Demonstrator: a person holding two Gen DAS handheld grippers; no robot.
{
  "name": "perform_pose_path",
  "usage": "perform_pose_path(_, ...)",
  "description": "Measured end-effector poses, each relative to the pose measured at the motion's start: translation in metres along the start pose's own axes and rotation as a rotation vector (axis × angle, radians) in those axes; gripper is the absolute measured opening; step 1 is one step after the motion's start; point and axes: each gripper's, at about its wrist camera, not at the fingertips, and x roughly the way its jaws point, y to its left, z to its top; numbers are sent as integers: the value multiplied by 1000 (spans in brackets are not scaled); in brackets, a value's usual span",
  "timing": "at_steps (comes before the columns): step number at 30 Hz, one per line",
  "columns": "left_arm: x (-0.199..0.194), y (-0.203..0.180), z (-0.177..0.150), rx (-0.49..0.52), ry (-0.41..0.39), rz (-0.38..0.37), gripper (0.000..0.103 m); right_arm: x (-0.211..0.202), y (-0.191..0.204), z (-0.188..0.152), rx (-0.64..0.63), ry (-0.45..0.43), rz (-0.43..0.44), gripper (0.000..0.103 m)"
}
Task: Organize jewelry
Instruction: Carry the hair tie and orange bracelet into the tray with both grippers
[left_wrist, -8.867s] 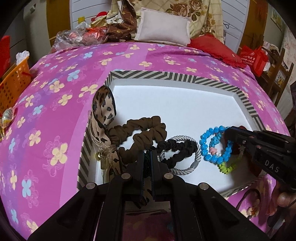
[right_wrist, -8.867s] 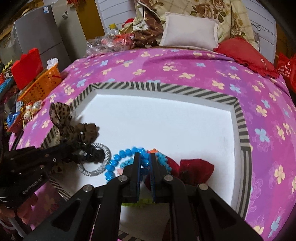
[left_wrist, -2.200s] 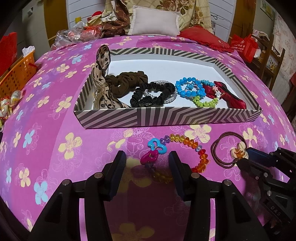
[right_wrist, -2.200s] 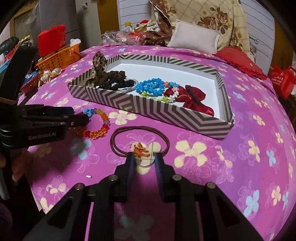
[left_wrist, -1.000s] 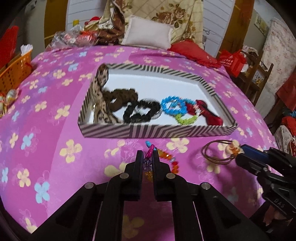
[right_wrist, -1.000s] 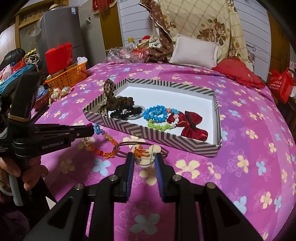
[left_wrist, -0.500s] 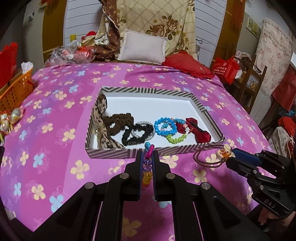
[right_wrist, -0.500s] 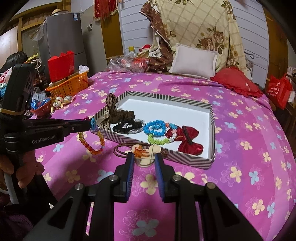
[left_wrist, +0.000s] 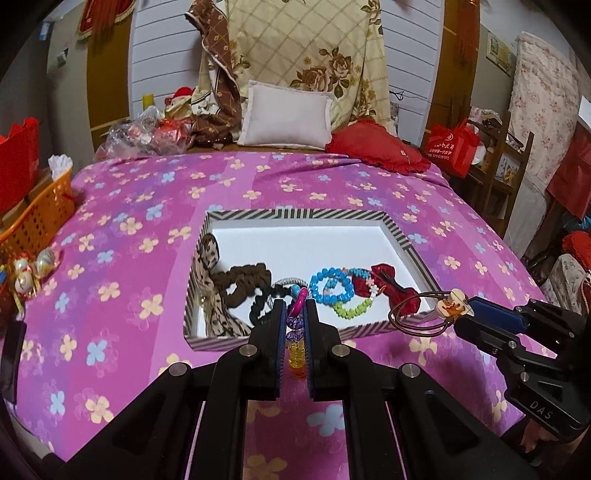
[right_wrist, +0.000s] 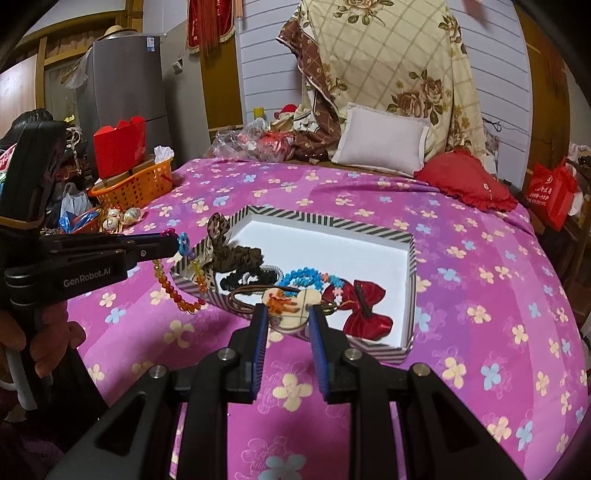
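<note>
Two items are held above the bedspread (right_wrist: 480, 295), near the striped tray (left_wrist: 295, 214). Left gripper (left_wrist: 295, 314) is clamped on the bead bracelet (right_wrist: 173, 288); in its own view most beads are hidden between the fingers, in the right view the strand is seen dangling. Right gripper (right_wrist: 286, 314) is closed on the hair tie's charm (right_wrist: 290, 304); its loop (left_wrist: 417, 317) is partly cut off behind the fingers. Tray contents overlap at the near wall.
</note>
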Motion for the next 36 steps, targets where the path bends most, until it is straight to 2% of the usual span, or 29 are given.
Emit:
perform_pose_path(16,20,-7,27,34,-20,32,6,18,-20,25,17,-16,-36,23)
perform_pose_path(27,54,-4,54,41,-23,58,6,50,-41,38,45,3,-48,23)
perform_pose_path(36,94,0,66,26,5,77,6,90,-57,45,77,41,-41,23)
